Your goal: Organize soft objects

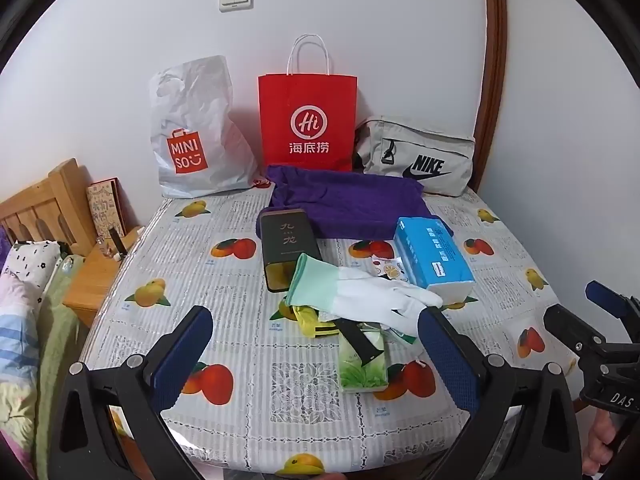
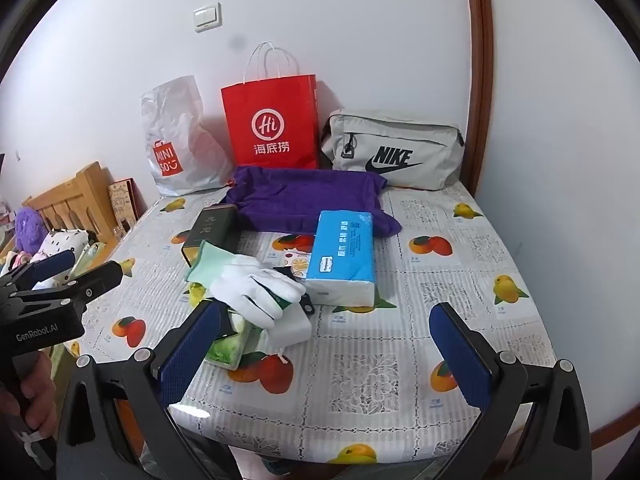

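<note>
A white glove with a mint cuff [image 1: 360,292] [image 2: 248,284] lies mid-table over a yellow cloth [image 1: 310,322], a green tissue pack [image 1: 363,366] [image 2: 228,348] and a black-handled tool [image 1: 358,336]. A purple towel [image 1: 344,200] [image 2: 304,196] is spread behind, with a blue tissue pack [image 1: 432,258] [image 2: 344,256] on its near edge. A dark tin [image 1: 286,244] [image 2: 212,228] lies left of that. My left gripper [image 1: 316,356] hovers open over the near table, empty. My right gripper [image 2: 324,352] is open too, empty, right of the glove pile.
Against the wall stand a white MINISO bag [image 1: 192,136] [image 2: 176,140], a red paper bag [image 1: 307,120] [image 2: 272,120] and a grey Nike pouch [image 1: 416,156] [image 2: 394,152]. The fruit-print tablecloth [image 1: 200,264] [image 2: 440,280] covers the table. A wooden headboard [image 1: 44,204] and bedding sit left.
</note>
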Demonstrator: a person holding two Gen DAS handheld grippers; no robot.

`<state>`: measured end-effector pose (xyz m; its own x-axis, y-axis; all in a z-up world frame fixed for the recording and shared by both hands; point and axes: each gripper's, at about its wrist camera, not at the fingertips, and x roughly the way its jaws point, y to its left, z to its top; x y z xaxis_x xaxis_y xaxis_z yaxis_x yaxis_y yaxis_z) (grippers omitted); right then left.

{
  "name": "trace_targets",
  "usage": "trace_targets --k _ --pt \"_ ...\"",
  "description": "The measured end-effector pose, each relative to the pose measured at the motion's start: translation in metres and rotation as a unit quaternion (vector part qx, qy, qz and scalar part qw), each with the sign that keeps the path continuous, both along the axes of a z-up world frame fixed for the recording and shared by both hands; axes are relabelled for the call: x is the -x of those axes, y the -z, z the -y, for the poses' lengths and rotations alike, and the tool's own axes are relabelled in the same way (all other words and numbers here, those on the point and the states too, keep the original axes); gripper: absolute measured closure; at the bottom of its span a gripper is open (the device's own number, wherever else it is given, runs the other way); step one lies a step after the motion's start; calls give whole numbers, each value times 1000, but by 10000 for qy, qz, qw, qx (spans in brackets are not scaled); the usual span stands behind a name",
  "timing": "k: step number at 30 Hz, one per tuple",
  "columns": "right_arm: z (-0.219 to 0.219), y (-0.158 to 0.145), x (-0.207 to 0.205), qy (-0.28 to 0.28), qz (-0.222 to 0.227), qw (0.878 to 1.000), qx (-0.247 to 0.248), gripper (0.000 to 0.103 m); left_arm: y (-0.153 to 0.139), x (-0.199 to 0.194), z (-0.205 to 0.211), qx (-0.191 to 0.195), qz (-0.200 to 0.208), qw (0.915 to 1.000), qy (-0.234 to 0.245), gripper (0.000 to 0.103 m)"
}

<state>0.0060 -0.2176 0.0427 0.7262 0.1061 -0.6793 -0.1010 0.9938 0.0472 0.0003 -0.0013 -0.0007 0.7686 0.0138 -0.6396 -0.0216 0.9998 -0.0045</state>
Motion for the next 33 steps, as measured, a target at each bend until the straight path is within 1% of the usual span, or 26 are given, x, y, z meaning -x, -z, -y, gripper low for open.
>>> trace_targets --k 1,3,7,9,10,12,15,33 --pt "0 0 0 -3 0 10000 21 0 0 0 1 -7 -18 10000 -10 0" --pt "0 -1 1 -9 16 10000 38 0 -1 0 -3 128 36 9999 52 0" --pt "-1 -2 2 11 37 10000 55 0 -7 3 -9 137 110 9998 29 0" --pt "-3 -3 3 17 58 10000 44 0 -11 3 -11 120 118 9999 16 0" --pt "-7 1 -2 -26 -41 10000 -28 0 -13 3 -12 112 122 9999 18 0" --pt "-8 0 -1 -25 -39 10000 -36 0 -16 5 -9 72 127 9999 28 0" --pt "-4 -3 3 -23 -25 10000 -79 0 -13 6 -4 16 150 9999 32 0" --pt "-3 -6 4 -7 -6 9999 -108 0 -20 8 -8 7 168 9999 33 0"
